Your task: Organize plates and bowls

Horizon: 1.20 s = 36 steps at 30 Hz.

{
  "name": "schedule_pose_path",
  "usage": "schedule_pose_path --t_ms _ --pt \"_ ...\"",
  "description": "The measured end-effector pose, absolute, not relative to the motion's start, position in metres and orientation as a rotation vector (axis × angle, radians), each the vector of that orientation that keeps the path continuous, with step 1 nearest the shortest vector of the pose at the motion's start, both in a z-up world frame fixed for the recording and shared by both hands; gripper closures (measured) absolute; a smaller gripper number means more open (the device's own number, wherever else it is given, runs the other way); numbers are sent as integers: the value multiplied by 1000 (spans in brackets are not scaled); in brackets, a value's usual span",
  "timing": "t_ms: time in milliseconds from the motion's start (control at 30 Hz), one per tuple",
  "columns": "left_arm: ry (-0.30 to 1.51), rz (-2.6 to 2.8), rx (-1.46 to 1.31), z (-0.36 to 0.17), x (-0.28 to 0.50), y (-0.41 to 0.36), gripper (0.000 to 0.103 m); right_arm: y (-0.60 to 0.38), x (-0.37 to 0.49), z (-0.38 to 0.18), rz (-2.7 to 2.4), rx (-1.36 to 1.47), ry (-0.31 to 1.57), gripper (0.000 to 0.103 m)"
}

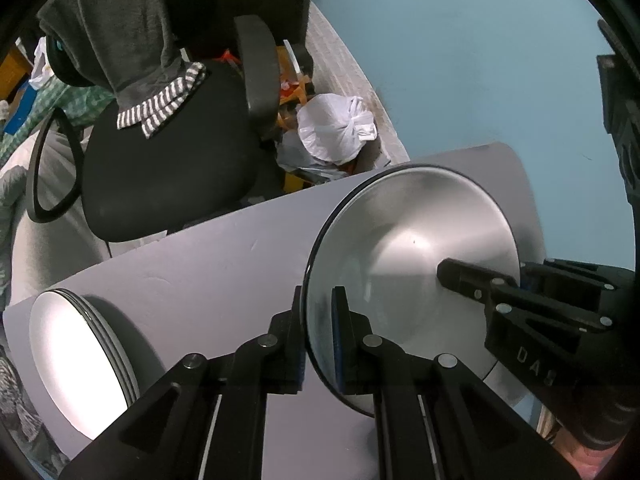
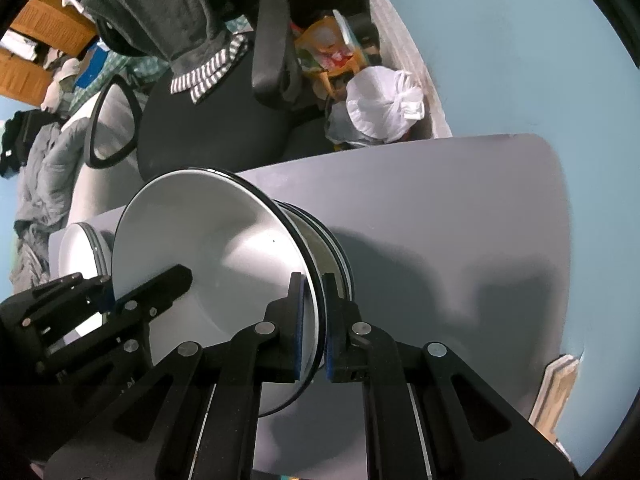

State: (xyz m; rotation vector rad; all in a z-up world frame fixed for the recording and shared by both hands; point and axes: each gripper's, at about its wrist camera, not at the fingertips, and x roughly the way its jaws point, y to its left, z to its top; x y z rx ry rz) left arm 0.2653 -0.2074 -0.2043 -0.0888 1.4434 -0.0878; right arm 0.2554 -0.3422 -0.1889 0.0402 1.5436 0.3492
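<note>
A white bowl with a dark rim [image 1: 412, 256] is held over the grey table [image 1: 224, 248]. My left gripper [image 1: 320, 340] is shut on its rim on one side. My right gripper [image 2: 314, 320] is shut on the rim of the same bowl [image 2: 224, 252] on the opposite side. The right gripper also shows in the left wrist view [image 1: 480, 280], and the left gripper in the right wrist view [image 2: 120, 300]. Under the held bowl a stack of bowls [image 2: 332, 248] stands on the table. A stack of white plates [image 1: 80, 360] lies at the table's left end; it also shows in the right wrist view [image 2: 82, 252].
A black office chair [image 1: 168, 168] with a grey striped cloth [image 1: 160, 112] stands beyond the table edge. A tied white plastic bag [image 1: 336, 128] and clutter lie on the floor by the blue wall [image 1: 480, 60]. Bedding lies at the left [image 2: 44, 184].
</note>
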Motion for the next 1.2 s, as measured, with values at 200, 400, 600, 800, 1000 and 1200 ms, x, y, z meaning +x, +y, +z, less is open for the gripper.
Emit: schedule_pose_path --t_ms 200,400,600,800,1000,1200 --pt "1479 -68 -69 -215 267 -209 91 -339 256 -197 347 2 1595 89" --pt "1509 -34 -102 -219 265 -208 75 -341 258 -196 363 0 1619 88" --pt "1494 4 -134 -213 263 -202 69 -338 261 -192 390 11 1651 76" --pt "1482 40 -206 -207 261 -196 64 -339 263 -189 413 16 1664 72" --pt "1451 66 -243 -195 253 -197 59 -348 263 -176 434 29 1645 56" --pt "1376 113 -232 -174 238 -191 33 -357 260 -176 429 -4 1635 53"
